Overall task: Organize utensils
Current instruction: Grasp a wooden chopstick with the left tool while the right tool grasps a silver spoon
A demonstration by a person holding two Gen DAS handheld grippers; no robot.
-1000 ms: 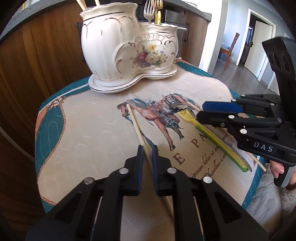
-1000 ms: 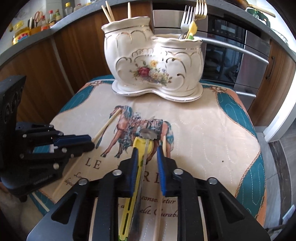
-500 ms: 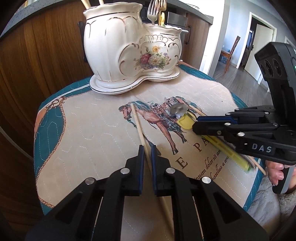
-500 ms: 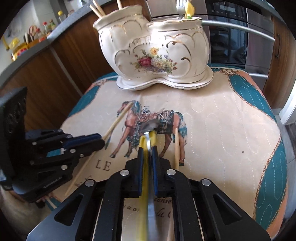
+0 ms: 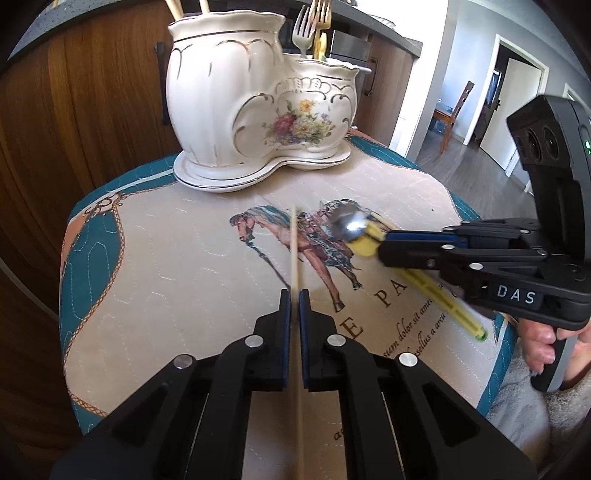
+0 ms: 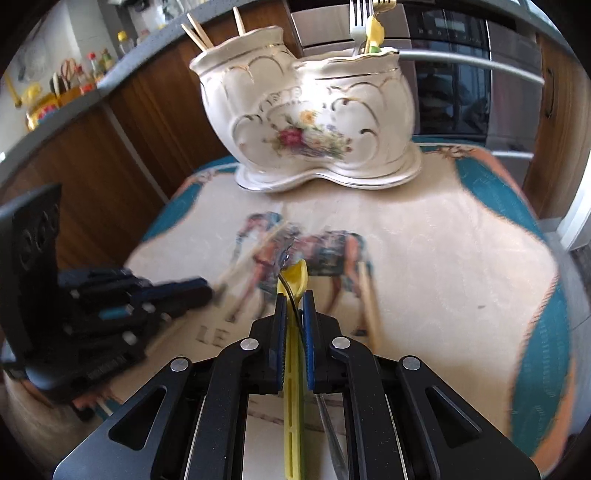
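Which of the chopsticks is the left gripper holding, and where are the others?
The left gripper is shut on the chopstick lying over the horse picture. Another lies loose beside the right gripper, and others stand in the ceramic holder.

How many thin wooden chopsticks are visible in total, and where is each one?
5. Three stand in the cream ceramic holder at and. One is clamped in the left gripper at. One lies on the horse-print mat at. More may be hidden inside.
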